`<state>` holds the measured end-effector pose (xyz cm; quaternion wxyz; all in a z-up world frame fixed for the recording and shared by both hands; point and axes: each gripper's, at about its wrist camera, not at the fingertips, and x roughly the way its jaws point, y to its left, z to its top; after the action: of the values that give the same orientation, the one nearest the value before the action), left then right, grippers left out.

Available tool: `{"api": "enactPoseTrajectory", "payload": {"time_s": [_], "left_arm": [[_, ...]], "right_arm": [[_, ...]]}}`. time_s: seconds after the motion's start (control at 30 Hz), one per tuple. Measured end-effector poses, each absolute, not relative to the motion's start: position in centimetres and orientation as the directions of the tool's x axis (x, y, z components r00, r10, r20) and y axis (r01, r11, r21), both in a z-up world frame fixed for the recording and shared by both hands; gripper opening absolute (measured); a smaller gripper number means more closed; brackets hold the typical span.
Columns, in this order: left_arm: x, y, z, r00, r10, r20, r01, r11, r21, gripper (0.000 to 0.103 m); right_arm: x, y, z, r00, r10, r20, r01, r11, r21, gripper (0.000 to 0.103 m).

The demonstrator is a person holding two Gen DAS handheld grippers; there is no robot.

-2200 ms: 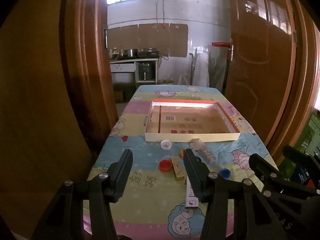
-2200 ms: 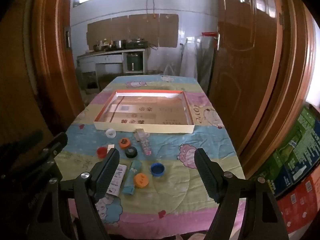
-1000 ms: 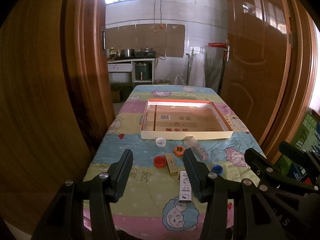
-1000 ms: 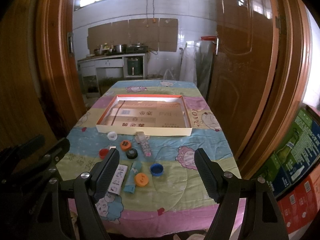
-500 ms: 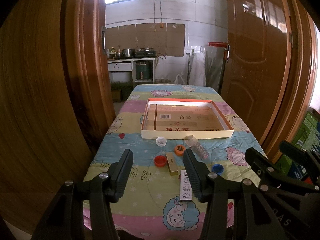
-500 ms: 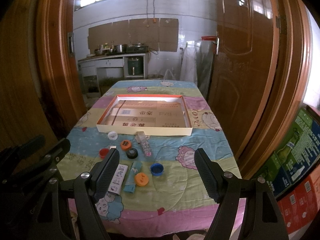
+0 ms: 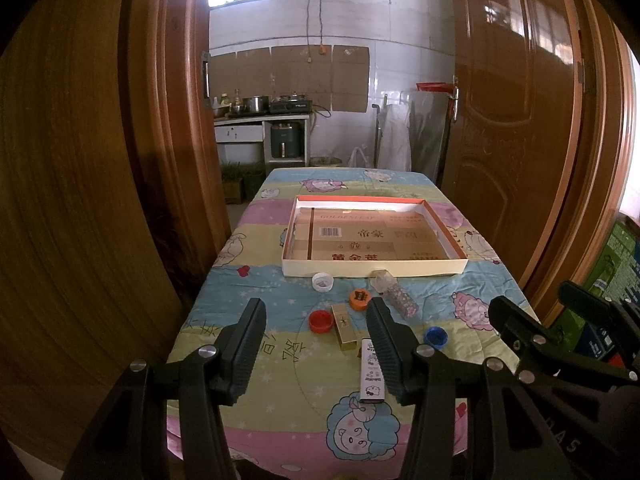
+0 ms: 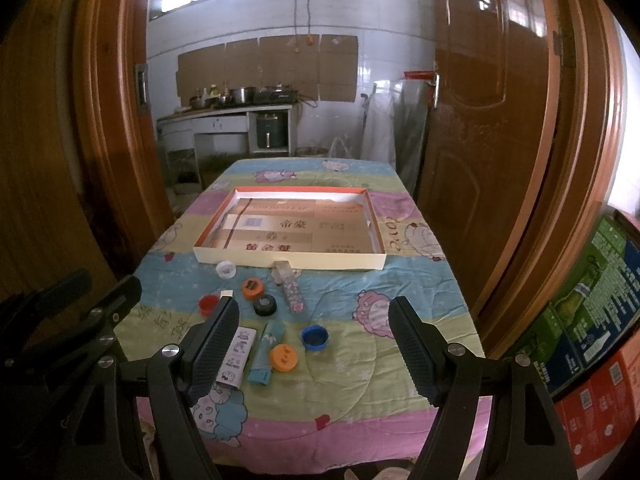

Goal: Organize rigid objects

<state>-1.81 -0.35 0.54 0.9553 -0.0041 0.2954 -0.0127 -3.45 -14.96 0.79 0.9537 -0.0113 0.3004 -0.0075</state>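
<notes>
Both grippers, left gripper and right gripper, hover with fingers spread, empty. Bottle caps (light, stiff, probably slippery) like the blue cap lie on the bench before the tray; pinch across rims.

Both the left gripper and the right gripper are black, with ribbed pads and silver screws behind them.

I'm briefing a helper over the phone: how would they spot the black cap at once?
Find the shallow cardboard tray on the cartoon-print tablecloth; loose items lie just in front of it. The black cap sits mid-cluster, right below the orange cap with a dark centre and left of the clear bottle. It is the only black cap.
</notes>
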Motion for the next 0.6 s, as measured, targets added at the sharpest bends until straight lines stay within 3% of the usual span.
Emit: {"api": "enactPoseTrajectory", "payload": {"time_s": [0.6], "left_arm": [[-0.3,0.1,-0.8,0.803,-0.020,-0.595,0.016,1.000,-0.012,0.053]], "right_arm": [[-2.6,-15.2,-0.3,0.803,-0.022,-0.596,0.011,1.000,-0.022,0.079]]}}
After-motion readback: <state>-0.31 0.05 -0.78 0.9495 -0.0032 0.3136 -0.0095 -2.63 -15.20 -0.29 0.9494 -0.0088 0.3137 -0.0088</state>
